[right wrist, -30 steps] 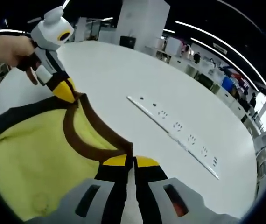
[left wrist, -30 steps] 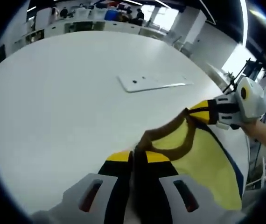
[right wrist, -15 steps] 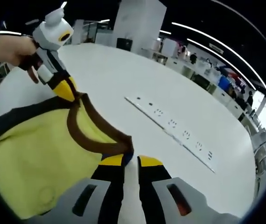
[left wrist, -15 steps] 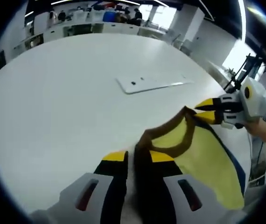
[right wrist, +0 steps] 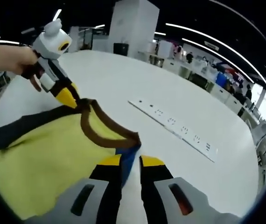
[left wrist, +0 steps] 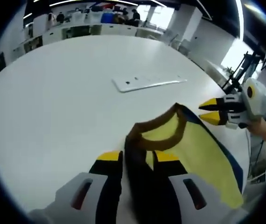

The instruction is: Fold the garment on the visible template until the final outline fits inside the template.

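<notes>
In the left gripper view the left tongs (left wrist: pixel 134 158) are clamped on the brown collar of the yellow garment (left wrist: pixel 193 149), which lies on the white desk (left wrist: pixel 53 102). The right tongs (left wrist: pixel 206 112) hover just past the collar — tips apart, clear of the cloth. Farther off lies a white power strip (right wrist: pixel 177 129).

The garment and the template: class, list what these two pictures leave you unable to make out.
- Garment: its lower part is cut off by the edge in the left gripper view, and likewise in the right gripper view, so its full outline is unknown.
- Template: no outline can be made out on the table.
- White strip: its markings are too small to read.
</notes>
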`<state>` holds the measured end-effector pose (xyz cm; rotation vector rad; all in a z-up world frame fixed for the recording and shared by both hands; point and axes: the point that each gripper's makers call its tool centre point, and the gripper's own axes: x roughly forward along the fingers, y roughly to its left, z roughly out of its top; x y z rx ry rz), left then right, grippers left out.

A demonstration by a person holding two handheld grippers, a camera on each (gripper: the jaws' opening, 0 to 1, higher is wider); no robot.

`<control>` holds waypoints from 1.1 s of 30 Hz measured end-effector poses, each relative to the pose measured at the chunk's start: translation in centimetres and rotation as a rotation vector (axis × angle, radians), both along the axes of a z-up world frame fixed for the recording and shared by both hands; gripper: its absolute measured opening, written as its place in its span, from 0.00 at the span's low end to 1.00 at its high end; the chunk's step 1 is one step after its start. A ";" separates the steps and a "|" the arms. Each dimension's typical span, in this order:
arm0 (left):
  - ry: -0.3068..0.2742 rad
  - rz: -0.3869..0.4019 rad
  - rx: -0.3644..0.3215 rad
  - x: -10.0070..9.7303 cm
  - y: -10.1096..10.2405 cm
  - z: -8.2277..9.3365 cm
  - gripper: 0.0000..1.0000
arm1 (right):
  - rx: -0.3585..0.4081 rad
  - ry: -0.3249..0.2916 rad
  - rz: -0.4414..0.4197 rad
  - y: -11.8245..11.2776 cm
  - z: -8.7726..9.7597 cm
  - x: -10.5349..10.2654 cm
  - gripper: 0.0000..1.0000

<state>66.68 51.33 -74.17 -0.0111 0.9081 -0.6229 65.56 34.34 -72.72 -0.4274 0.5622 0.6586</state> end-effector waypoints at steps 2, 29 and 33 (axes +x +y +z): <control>-0.003 0.003 0.003 -0.7 0.2 0.3 0.26 | 0.009 0.004 -0.001 0.1 0.4 -0.9 0.15; -0.017 -0.008 0.010 -8.9 0.6 3.4 0.42 | 0.081 0.048 -0.044 -0.7 3.7 -8.9 0.35; -0.024 -0.009 0.003 -10.0 0.8 4.2 0.46 | 0.100 0.052 -0.058 -0.9 4.4 -10.0 0.40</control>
